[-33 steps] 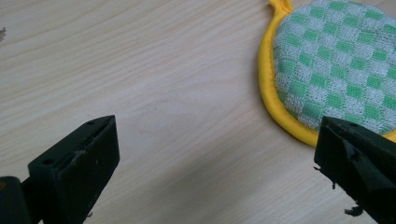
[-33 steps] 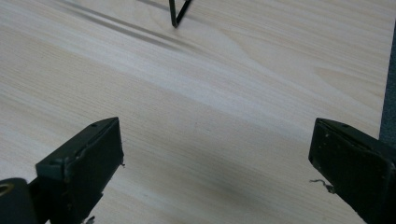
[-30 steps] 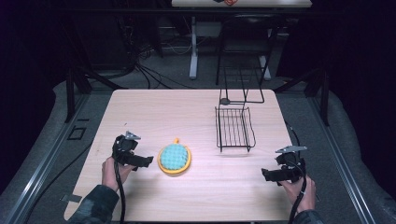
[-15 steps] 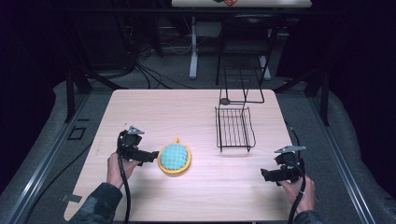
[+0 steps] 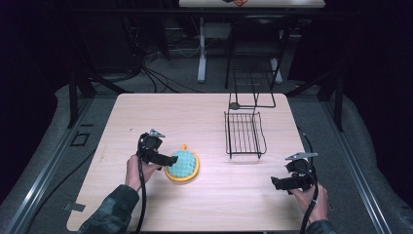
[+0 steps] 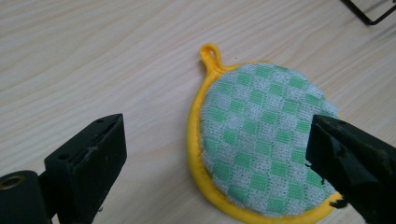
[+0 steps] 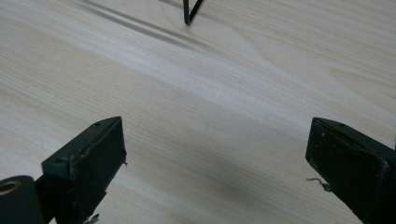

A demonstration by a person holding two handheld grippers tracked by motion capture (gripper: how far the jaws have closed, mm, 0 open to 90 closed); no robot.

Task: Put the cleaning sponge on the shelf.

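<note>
Jaws of the left gripper [image 6: 215, 154] stand spread wide, one over bare wood, the other over the edge of the round green-checked scrubbing pad [image 6: 261, 140], which lies flat on the table [image 5: 204, 117], not yet gripped. Right gripper [image 5: 287, 183] waits near the table's front corner with jaws spread too, holding nothing. Wire rack [image 5: 243, 134] stands well apart, so I judge the pickup is only starting.

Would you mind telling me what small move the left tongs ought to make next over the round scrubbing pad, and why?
Probably ease the left tongs down and forward a little, then close. Their jaws stand wide open, one over bare table, the other over the far part of the green-checked pad, which lies flat, so its yellow rim sits between them, not yet gripped.
</note>
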